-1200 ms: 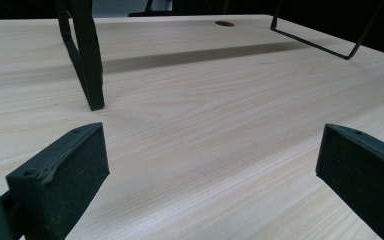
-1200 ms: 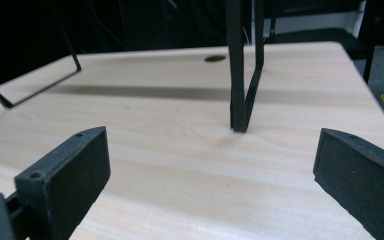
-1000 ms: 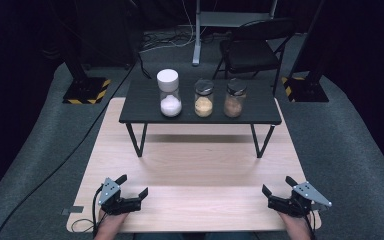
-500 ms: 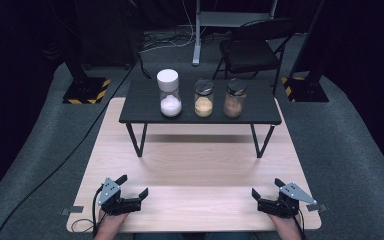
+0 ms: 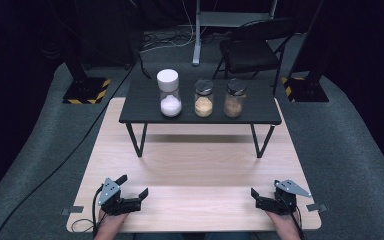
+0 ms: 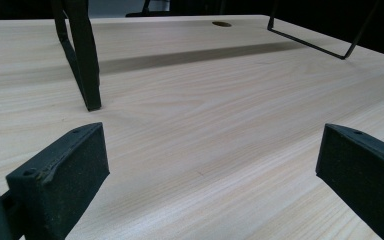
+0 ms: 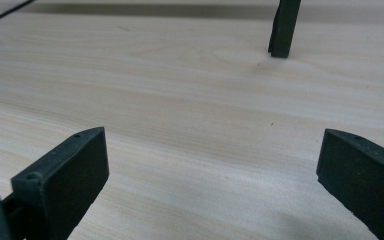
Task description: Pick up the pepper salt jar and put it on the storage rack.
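Observation:
Three jars stand in a row on a low black table [image 5: 145,114]: one with a white lid and white powder [image 5: 170,95], one with tan grains [image 5: 203,98], one with brown grains [image 5: 234,98]. My left gripper [image 5: 133,185] rests near the front left of the wooden tabletop [image 5: 200,165], open and holding nothing. My right gripper [image 5: 264,191] lies at the front right, also open and holding nothing. In the left gripper view the jaws spread wide [image 6: 212,165] over bare wood, with a black table leg [image 6: 82,55] ahead. The right gripper view has the same wide gap [image 7: 212,165] and another leg [image 7: 282,27] beyond.
The black table's thin legs [image 5: 136,140] stand on the wood between the grippers and the jars. A folding chair [image 5: 252,50], two stands with hazard-striped bases [image 5: 87,90] and floor cables [image 5: 55,165] lie beyond on grey carpet. A small hole [image 6: 221,23] marks the wooden top.
My right gripper has slid a little leftward along the front edge. The left gripper and the jars have stayed still.

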